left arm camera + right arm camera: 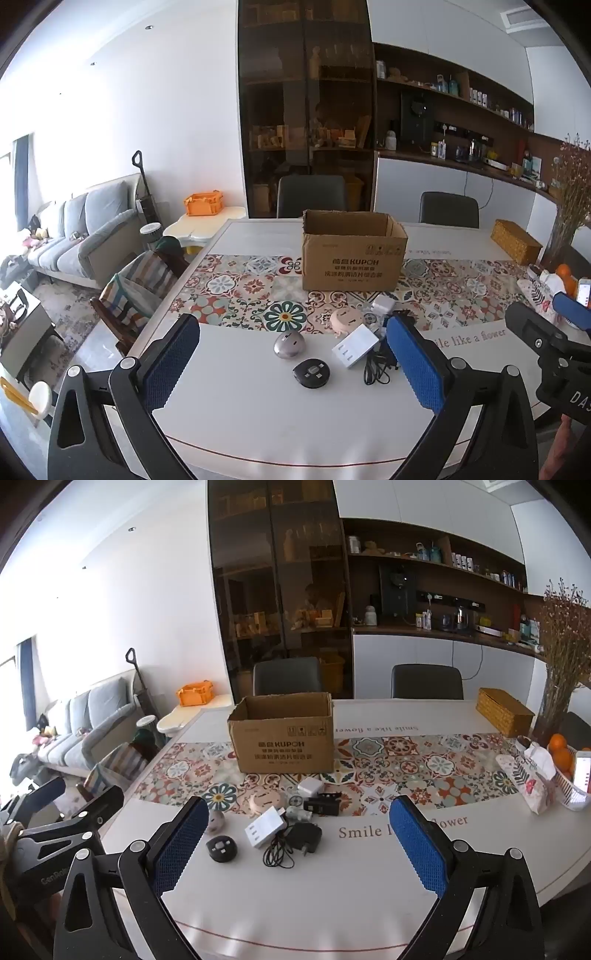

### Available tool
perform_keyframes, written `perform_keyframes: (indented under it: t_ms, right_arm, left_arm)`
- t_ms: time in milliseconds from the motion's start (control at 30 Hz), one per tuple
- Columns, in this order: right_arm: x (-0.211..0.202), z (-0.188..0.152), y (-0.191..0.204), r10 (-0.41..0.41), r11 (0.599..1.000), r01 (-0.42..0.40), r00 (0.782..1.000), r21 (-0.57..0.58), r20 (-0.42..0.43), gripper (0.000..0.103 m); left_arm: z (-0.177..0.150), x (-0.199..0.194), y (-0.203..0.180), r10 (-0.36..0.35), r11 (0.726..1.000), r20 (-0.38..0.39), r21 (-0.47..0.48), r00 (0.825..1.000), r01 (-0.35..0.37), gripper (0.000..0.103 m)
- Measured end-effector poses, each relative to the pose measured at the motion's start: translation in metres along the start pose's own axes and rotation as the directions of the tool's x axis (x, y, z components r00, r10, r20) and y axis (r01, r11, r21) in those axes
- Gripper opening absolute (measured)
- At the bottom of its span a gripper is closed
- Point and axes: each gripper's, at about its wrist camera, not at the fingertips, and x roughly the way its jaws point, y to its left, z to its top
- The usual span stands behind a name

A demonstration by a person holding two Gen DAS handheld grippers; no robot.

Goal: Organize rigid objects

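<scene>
The table (332, 904) is white with a patterned tile runner across its middle. An open KUPOH cardboard box (284, 746) stands upright on the far part of that runner, left of centre in the right wrist view. A woven basket (504, 716) sits far right, with a patterned tissue pack (524, 782) nearer on the right.

The left claw (291, 373) hangs wide open above the near table edge, holding nothing; the right claw (295, 849) is likewise spread wide and empty.

Just in front of the box lies a loose cluster of small things: a pink round device (264, 799), a white power strip (264, 826) beside a black wall adapter (304, 838) with its coiled black cable (277, 856), a white charger cube (310, 786), a black round gadget (221, 848), and a grey computer mouse (289, 343) at the cluster's left.
</scene>
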Motion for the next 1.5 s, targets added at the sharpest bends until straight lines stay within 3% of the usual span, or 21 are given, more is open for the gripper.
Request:
perform_keyframes:
  t_ms: [400,1500]
  right_arm:
    - [0.001,0.001,-0.001,0.011,1.000,-0.011,1.000,0.012,0.000,0.099]
    - [0.001,-0.002,-0.002,0.020,1.000,-0.020,1.000,0.022,0.000,0.099]
  left_arm:
    - [0.011,-0.011,-0.004,-0.008,1.000,0.020,0.014,1.000,0.007,0.103]
    - [0.004,-0.008,0.000,-0.019,1.000,0.042,0.003,0.999,0.019,0.103]
